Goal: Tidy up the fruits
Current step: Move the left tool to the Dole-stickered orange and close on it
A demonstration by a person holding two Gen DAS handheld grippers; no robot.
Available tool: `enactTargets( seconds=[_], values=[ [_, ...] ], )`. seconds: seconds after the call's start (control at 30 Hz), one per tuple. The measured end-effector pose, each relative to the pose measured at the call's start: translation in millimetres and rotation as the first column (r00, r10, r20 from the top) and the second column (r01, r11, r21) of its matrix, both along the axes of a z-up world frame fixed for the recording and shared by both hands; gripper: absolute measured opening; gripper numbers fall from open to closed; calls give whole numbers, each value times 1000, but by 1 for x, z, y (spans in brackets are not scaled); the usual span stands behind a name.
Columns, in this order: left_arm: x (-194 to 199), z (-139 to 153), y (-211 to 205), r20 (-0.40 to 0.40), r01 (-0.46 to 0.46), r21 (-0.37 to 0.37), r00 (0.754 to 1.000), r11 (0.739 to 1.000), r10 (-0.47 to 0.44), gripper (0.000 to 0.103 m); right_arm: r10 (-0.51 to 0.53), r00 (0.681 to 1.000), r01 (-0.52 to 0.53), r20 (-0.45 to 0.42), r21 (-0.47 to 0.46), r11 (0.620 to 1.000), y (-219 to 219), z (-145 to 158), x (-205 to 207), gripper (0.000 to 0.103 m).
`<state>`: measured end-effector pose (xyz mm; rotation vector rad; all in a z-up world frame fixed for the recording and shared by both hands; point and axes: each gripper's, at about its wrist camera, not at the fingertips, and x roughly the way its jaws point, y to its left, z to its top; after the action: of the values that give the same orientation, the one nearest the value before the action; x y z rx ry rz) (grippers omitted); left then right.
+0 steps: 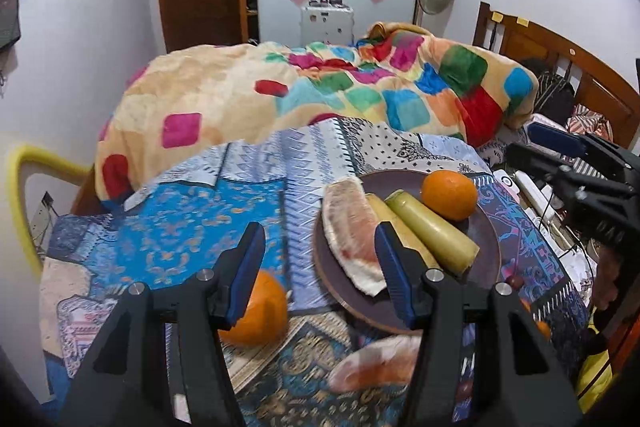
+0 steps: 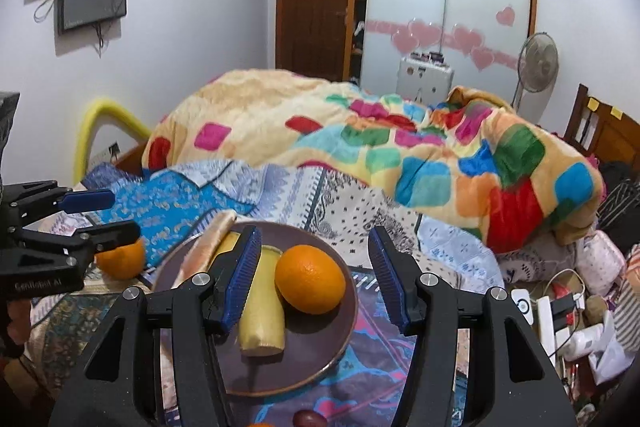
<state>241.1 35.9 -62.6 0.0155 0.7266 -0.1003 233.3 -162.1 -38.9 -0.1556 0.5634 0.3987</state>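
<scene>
On the bed, the brown plate [image 2: 320, 359] already gathers an orange [image 2: 310, 279], two yellow banana pieces [image 2: 262, 311] and a pomelo wedge [image 1: 352, 227], so it serves as the collecting spot. The left claw [image 1: 320, 267] hangs with its jaws apart and empty near a loose orange [image 1: 260, 311] on the patterned cloth [image 1: 176, 215], likely the next pick, with another pomelo wedge [image 1: 376, 363] lying nearby. The right claw [image 2: 314, 279] hovers over the plate, jaws apart either side of the plated orange without touching it.

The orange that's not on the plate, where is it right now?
The round loose orange lies on the patterned bedcover, left of the brown round plate, partly hidden by the left tool's left finger.
</scene>
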Motion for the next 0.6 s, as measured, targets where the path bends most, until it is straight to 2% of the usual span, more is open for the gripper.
enactTargets(
  seconds=[0.3, 0.6],
  values=[
    [-33, 0, 23, 18, -32, 16, 999, 999, 31, 66, -5, 999, 4, 32, 31, 1000, -11, 5, -32, 52],
    [-20, -43, 41, -73, -56, 65, 996, 996, 61, 72, -10, 1000, 10, 8, 29, 1000, -11, -13, -32, 52]
  ],
)
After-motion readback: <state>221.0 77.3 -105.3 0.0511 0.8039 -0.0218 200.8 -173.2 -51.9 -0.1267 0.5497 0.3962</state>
